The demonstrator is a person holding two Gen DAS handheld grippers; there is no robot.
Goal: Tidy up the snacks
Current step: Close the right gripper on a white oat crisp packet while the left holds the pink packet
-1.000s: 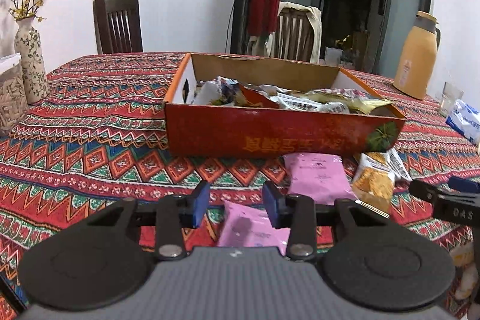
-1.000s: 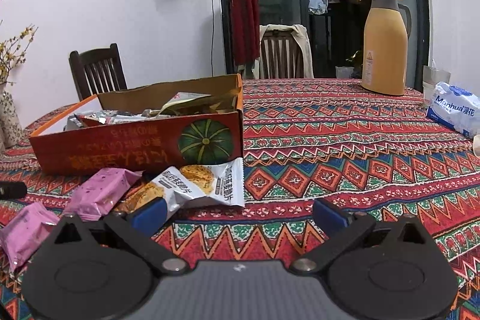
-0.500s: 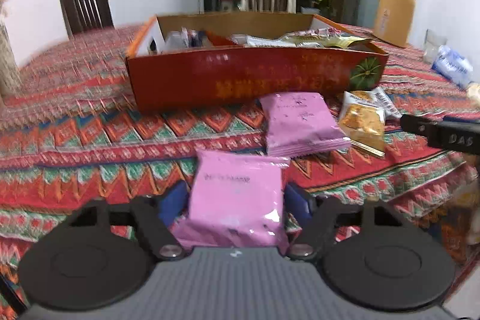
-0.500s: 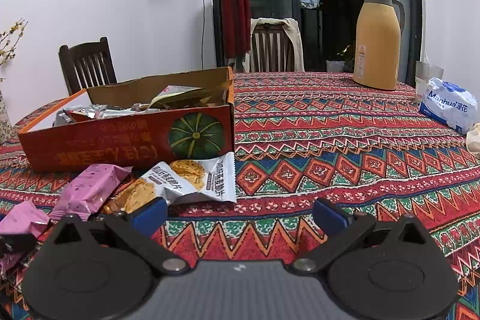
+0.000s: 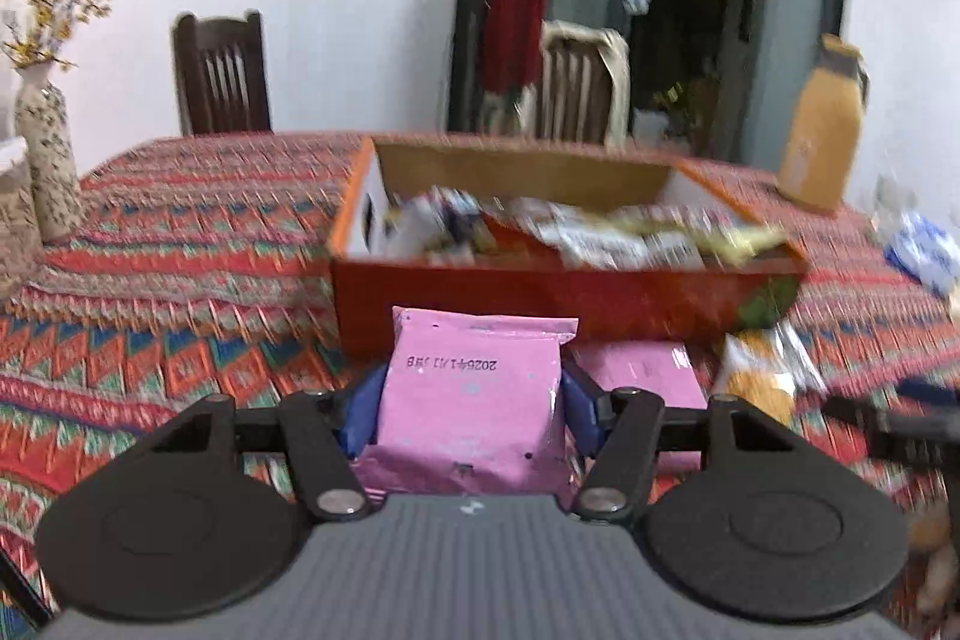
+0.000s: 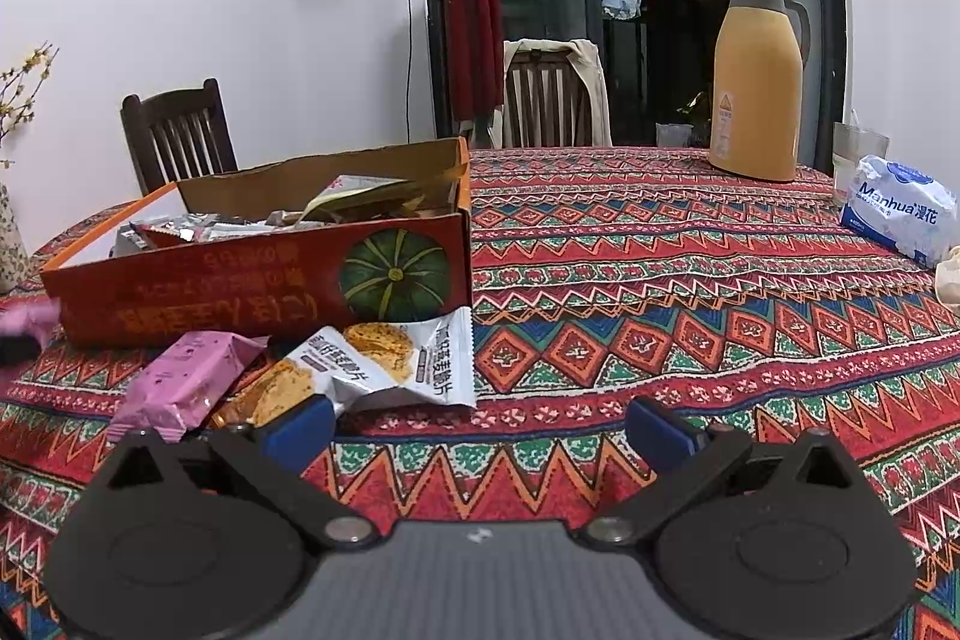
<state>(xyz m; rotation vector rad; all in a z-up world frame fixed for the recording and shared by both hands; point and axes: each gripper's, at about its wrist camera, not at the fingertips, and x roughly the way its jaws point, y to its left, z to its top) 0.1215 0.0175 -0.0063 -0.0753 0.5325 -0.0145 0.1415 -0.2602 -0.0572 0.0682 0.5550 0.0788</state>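
I have the left gripper closed on a pink snack packet, its blue pads pressing the packet's two side edges at a moderate width; the packet is lifted off the tablecloth in front of the orange snack box. The right gripper hangs wide open with nothing between its fingers, low over the cloth.

Handling judgement: the packet is light, soft film with air inside, likely to crumple or slip if squeezed hard. A hold across the sides near mid-height, as now, seems sound.

The left wrist view is blurred but shows the box interior crowded with wrappers. The right wrist view is sharp: it shows a second pink packet and two biscuit packets lying just before the box, outside it, plus the yellow flask and a tissue pack well apart.
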